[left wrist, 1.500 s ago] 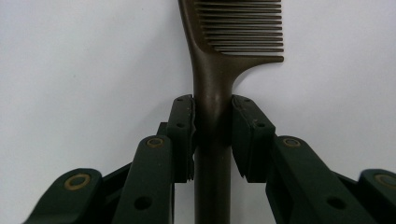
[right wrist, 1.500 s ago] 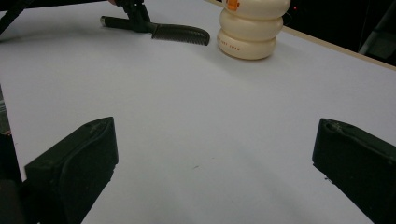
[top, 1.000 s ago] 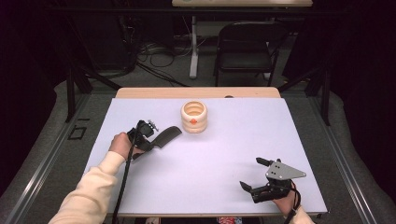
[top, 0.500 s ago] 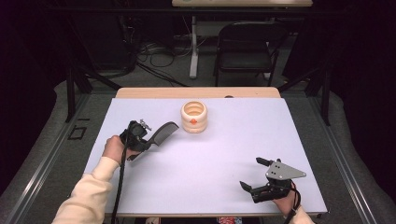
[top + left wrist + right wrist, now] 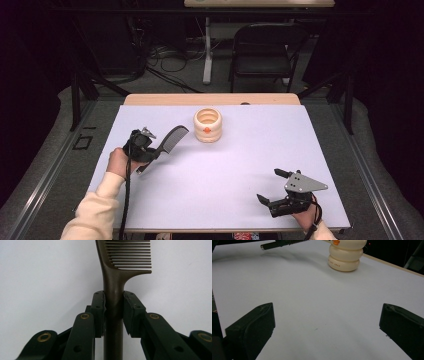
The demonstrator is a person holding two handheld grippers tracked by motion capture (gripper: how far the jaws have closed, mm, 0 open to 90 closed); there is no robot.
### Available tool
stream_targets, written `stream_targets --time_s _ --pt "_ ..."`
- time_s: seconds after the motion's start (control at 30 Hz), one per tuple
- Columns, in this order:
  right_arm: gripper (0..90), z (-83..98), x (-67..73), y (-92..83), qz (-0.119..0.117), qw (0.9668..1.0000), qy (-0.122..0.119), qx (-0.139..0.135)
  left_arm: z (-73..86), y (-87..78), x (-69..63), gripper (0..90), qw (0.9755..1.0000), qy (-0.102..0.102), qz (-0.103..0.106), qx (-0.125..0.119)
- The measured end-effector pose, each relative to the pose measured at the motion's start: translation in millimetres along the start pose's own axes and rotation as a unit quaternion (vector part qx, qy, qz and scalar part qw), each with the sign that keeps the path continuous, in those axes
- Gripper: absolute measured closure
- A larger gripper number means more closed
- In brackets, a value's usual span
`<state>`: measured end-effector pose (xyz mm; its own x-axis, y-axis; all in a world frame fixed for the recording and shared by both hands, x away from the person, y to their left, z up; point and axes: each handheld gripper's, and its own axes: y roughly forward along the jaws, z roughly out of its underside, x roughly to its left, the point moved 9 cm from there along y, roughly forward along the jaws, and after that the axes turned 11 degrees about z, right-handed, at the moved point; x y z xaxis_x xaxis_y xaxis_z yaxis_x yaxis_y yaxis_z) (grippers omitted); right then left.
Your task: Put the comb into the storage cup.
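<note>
A dark comb (image 5: pixel 172 138) hangs above the left part of the white table (image 5: pixel 235 165), its teeth end pointing toward a cream ribbed cup (image 5: pixel 207 125). My left gripper (image 5: pixel 149 150) is shut on the comb's handle (image 5: pixel 113 295); both pads (image 5: pixel 98 312) press its sides in the left gripper view. My right gripper (image 5: pixel 272 186) rests near the table's front right corner, jaws wide apart with nothing between them. In the right gripper view its gripper (image 5: pixel 327 327) faces the cup (image 5: pixel 345 253), and the comb's handle end (image 5: pixel 277 243) shows at the top left.
A folding chair (image 5: pixel 265 50) and cables on the floor (image 5: pixel 165 55) lie beyond the table's far edge. A wooden strip (image 5: pixel 210 99) runs along that edge. Dark metal rails (image 5: pixel 45 165) flank the table's left side.
My left gripper has carried the comb a little up and to the right, toward the cup. The right gripper has stayed where it was.
</note>
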<state>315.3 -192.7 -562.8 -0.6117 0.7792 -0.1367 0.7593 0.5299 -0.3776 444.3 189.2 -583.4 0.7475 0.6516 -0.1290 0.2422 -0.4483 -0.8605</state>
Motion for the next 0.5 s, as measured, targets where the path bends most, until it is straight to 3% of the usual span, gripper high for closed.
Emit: stream_targets --time_s 0.5 --pt "0.0 -0.3 0.0 -0.5 0.0 1.0 -0.001 -0.001 -1.8 -8.9 -3.7 72.0 0.9988 -0.005 0.009 -0.048"
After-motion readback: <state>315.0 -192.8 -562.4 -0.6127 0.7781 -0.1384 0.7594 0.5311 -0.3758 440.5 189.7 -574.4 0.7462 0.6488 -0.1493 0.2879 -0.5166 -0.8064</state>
